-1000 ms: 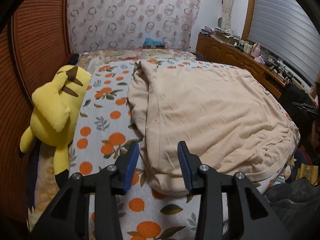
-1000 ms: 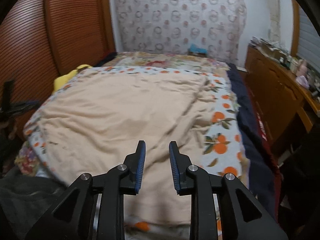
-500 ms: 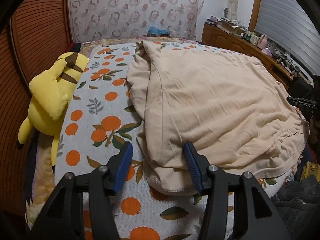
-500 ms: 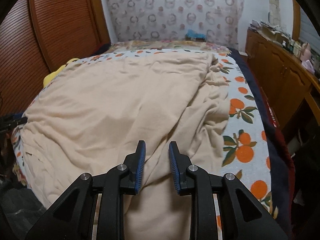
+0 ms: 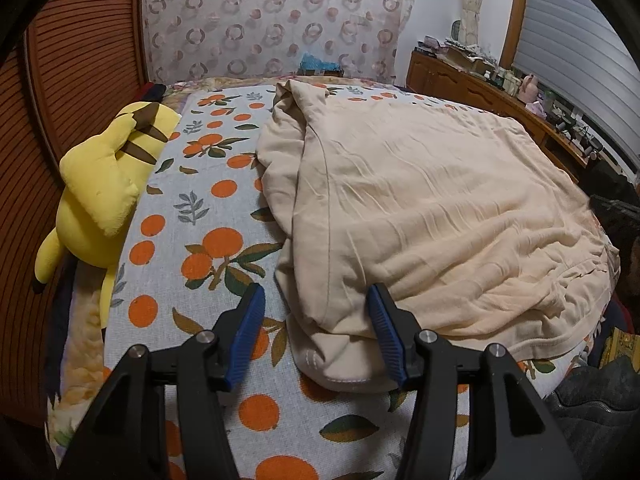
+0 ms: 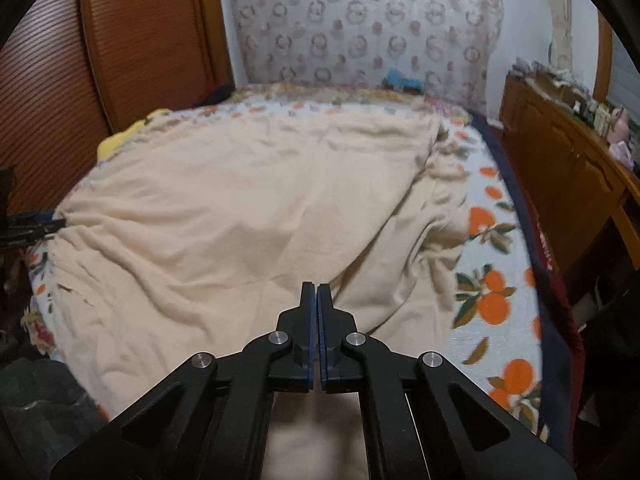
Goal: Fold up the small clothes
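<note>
Straddling garment (image 5: pixel 420 208) corner — left tongs (image 5: pixel 316 328) released; right tongs (image 6: pixel 316 300) clenched on cloth.

One beige garment (image 5: pixel 420 208) spread on one bed (image 5: pixel 208 200). One yellow plush toy (image 5: pixel 104 184). Two claws: left claw (image 5: pixel 316 332), right claw (image 6: pixel 316 320). One wooden dresser (image 6: pixel 560 168).

No writing, label, brand or number can be read in either view. The dark red edge of the bed (image 6: pixel 545 248) carries a few pale marks that may be letters, but they are too blurred and small to make out. The bedspread (image 5: pixel 208 216) shows only printed oranges and leaves, and the curtain (image 5: pixel 272 20) only rings and dots. The clutter on the wooden cabinet (image 5: pixel 472 84) is too small to read.
</note>
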Demonstrator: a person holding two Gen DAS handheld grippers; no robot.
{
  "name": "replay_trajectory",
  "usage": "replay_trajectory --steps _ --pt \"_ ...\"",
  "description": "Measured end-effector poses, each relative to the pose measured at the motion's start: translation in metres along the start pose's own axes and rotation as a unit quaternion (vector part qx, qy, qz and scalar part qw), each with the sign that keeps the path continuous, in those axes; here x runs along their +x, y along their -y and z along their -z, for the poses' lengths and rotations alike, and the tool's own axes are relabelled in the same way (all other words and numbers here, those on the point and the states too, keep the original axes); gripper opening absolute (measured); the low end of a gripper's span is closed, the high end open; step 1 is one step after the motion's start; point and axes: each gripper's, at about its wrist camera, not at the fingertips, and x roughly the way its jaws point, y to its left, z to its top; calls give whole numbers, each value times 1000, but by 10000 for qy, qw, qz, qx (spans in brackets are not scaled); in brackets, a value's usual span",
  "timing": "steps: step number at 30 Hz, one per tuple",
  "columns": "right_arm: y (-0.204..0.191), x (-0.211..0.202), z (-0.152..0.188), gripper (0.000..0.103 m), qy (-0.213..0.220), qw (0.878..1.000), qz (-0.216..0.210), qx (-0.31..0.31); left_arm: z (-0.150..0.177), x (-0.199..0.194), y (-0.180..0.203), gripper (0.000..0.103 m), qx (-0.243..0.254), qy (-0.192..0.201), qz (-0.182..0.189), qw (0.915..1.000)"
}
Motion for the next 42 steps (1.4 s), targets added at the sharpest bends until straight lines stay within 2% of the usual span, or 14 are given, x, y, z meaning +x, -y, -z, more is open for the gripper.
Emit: replay_trajectory --steps 3,7,12,21,31,37,42 --pt "5 -25 0 0 233 9996 97 90 0 1 0 54 -5 20 -7 10000" --pt "8 -40 7 0 225 9994 249 73 -1 1 1 54 -56 12 -13 10000" --pt "17 -49 15 0 157 9988 432 144 0 -2 3 54 -138 25 187 9997" --pt "23 -40 22 0 86 9976 663 164 1 -1 7 54 -148 13 172 9997" --pt "23 -45 20 0 204 9969 688 317 0 0 9 54 -147 15 122 9998" --pt "9 -38 12 11 283 9981 485 238 0 0 9 54 -151 23 123 9998" --pt "-10 -14 10 27 125 9996 213 132 0 0 8 54 -177 39 131 9997"
